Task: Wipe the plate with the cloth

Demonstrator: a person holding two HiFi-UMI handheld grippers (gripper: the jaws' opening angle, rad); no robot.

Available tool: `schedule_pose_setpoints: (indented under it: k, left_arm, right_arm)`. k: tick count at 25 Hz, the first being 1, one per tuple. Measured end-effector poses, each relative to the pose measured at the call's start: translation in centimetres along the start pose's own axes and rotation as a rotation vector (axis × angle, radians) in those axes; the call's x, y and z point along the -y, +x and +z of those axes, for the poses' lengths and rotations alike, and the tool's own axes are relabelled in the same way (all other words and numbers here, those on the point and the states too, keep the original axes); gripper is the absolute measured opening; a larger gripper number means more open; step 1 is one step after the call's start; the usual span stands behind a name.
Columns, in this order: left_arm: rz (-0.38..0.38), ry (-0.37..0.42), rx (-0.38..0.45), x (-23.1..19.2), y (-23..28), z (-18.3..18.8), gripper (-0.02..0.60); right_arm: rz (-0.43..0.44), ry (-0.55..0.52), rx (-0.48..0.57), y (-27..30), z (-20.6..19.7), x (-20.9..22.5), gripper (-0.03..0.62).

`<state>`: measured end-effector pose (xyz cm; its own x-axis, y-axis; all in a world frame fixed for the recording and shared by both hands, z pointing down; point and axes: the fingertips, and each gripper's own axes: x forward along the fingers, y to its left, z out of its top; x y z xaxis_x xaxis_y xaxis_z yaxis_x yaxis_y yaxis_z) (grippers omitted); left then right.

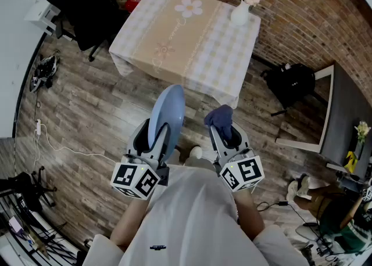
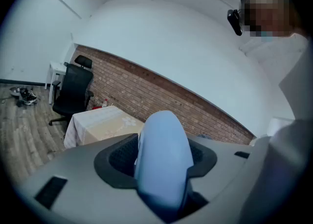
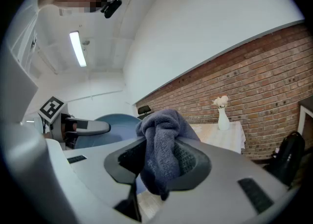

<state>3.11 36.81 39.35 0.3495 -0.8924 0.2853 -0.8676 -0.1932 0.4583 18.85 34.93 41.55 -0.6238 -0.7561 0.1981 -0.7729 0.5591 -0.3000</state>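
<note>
Floor point(image 1: 87, 114): wood planks are running under the whole scene.
Table point(image 1: 174, 44): it is standing ahead of the person, against the brick wall point(image 1: 302, 9), and is wearing a checked covering with a flower print.
Chair point(image 1: 81, 3): a black office chair is sitting by the table's left corner.
Plate point(image 1: 167, 114): the pale blue plate is standing on edge in the air, short of the table.
Left gripper point(image 1: 156, 137): its 2 jaws are clamping the plate's lower rim, holding it upright.
Right gripper point(image 1: 224, 131): its 2 jaws are pinching the cloth, just to the right of the plate.
Cloth point(image 1: 220, 117): dark blue-grey towelling is bunching above the jaws and hanging a little below them. It seems to be apart from the plate, though the head view is too steep to be sure.
Vase point(image 1: 240, 12): a white vase of pale flowers is standing at the table's far right corner.
</note>
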Motion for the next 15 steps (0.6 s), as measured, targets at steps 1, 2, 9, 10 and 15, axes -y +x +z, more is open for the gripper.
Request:
schedule_pose_setpoints:
  k: [1, 2, 9, 10, 15]
  left_arm:
    - [0.002, -0.009, 0.016, 0.6, -0.5, -0.2, 0.23]
    - [0.004, -0.016, 0.032, 1.1, -1.0, -0.3, 0.23]
    - [0.011, -0.032, 0.087, 2.5, -3.1, -0.3, 0.23]
    - [0.012, -0.03, 0.087, 2.7, -3.2, -0.4, 0.23]
    - [0.018, -0.018, 0.089, 3.8, -3.3, -0.7, 0.23]
  right_arm:
    - [0.0, 0.017, -0.01, -0.7, -0.4, 0.2, 0.143]
    - [-0.001, 0.03, -0.018, -1.3, -0.7, 0.4, 0.143]
    - [0.026, 0.007, -0.019, -3.6, -0.7, -0.8, 0.143]
    - [0.029, 0.009, -0.018, -3.8, -0.7, -0.9, 0.143]
    - [0.06, 0.02, 0.005, -4.5, -0.5, -0.4, 0.143]
